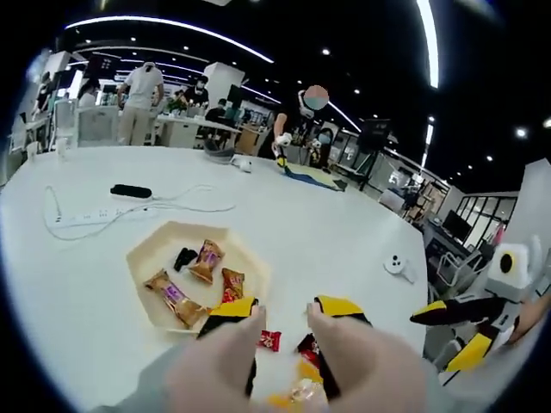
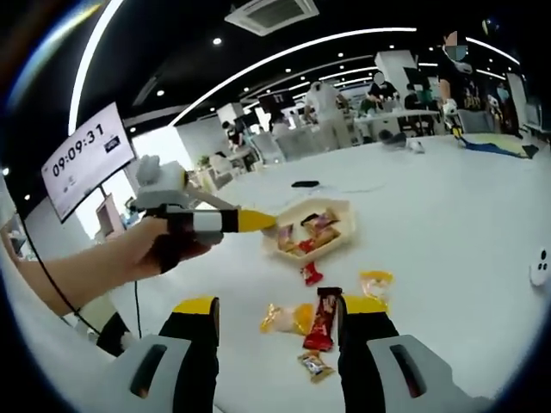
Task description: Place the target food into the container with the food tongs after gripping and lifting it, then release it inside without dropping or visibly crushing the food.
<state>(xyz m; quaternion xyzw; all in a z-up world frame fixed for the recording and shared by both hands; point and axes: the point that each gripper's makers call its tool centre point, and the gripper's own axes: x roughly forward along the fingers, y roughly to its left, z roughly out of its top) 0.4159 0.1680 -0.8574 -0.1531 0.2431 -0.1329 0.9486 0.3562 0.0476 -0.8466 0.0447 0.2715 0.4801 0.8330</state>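
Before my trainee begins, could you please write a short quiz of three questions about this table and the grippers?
1. True or false: the tray on the table has nothing in it.
2. In the left gripper view, what lies on the table beyond the tray? A) a power strip with its cable; B) a kettle; C) a book.
3. Fill the gap: the jaws of the right gripper stand ___, with nothing held between them.

Key:
1. False. The tray holds several packets.
2. A.
3. Open.
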